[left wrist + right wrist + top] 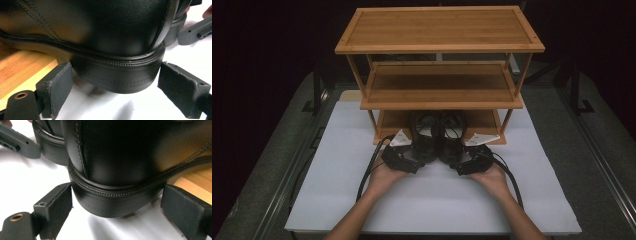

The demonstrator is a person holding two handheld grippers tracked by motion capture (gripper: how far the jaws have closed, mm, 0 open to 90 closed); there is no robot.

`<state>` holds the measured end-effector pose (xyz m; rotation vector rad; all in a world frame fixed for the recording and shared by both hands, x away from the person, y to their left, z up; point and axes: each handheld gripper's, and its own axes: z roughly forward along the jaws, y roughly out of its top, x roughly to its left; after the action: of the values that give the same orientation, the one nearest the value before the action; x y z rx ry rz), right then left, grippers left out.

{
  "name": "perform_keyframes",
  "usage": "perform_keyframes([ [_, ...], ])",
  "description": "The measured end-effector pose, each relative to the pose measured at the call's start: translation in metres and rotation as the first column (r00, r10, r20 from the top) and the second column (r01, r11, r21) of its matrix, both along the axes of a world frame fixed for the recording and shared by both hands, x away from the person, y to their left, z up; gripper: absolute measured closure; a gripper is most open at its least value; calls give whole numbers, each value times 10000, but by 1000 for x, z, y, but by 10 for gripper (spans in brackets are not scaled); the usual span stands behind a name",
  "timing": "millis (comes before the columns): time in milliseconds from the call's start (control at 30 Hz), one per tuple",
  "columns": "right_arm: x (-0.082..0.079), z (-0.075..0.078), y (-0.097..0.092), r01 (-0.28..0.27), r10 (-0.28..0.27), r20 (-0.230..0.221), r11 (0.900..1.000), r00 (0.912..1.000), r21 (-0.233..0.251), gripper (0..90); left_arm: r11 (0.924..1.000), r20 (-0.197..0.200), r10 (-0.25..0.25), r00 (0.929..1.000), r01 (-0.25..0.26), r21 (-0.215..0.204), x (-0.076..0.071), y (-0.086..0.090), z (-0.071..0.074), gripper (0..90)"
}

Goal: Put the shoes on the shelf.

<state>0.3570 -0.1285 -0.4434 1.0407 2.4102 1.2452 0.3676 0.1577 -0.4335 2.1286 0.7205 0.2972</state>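
Observation:
Two black leather shoes sit side by side, toes on the bottom shelf of the wooden rack, heels out over the white table. My left gripper holds the left shoe. In the left gripper view its pads press both sides of that shoe's heel, which hangs just above the table. My right gripper holds the right shoe the same way, its pads against the heel. The shoes' toes are hidden under the middle shelf.
The bamboo rack has three shelves; the top shelf and middle shelf are bare. It stands at the back of the white table top. Cables trail from both grippers. Dark floor and metal rails flank the table.

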Motion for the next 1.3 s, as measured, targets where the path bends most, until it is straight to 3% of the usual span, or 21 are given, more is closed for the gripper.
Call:
perform_keyframes([
  [167, 6, 3, 1, 82, -84, 81, 9998, 9999, 200, 99, 9995, -106, 73, 9999, -76, -306, 7, 2, 1, 117],
  [333, 19, 3, 2, 268, -269, 49, 9992, 9996, 283, 94, 9994, -95, 244, 9997, -246, -231, 23, -1, 1, 103],
  [500, 37, 6, 4, 595, -597, 118, 9981, 9981, 182, 77, 9991, -430, 392, 9983, -399, -159, 40, -7, -2, 102],
  [900, 67, 3, 6, 1194, -1192, 361, 9928, 9922, -37, 73, 9982, -252, 588, 9980, -586, 87, 69, -15, -5, 101],
  [933, 67, 3, 6, 1194, -1192, 361, 9928, 9922, -37, 73, 9977, -356, 666, 9971, -670, -106, 71, -18, -6, 101],
  [1033, 76, -1, 8, 1350, -1341, 387, 9906, 9902, -234, 72, 9963, -279, 761, 9967, -749, 430, 79, -18, -8, 100],
  [1300, 81, -7, 10, 1436, -1420, 355, 9885, 9892, -470, 69, 9941, -387, 899, 9952, -873, 647, 84, -22, -15, 91],
])
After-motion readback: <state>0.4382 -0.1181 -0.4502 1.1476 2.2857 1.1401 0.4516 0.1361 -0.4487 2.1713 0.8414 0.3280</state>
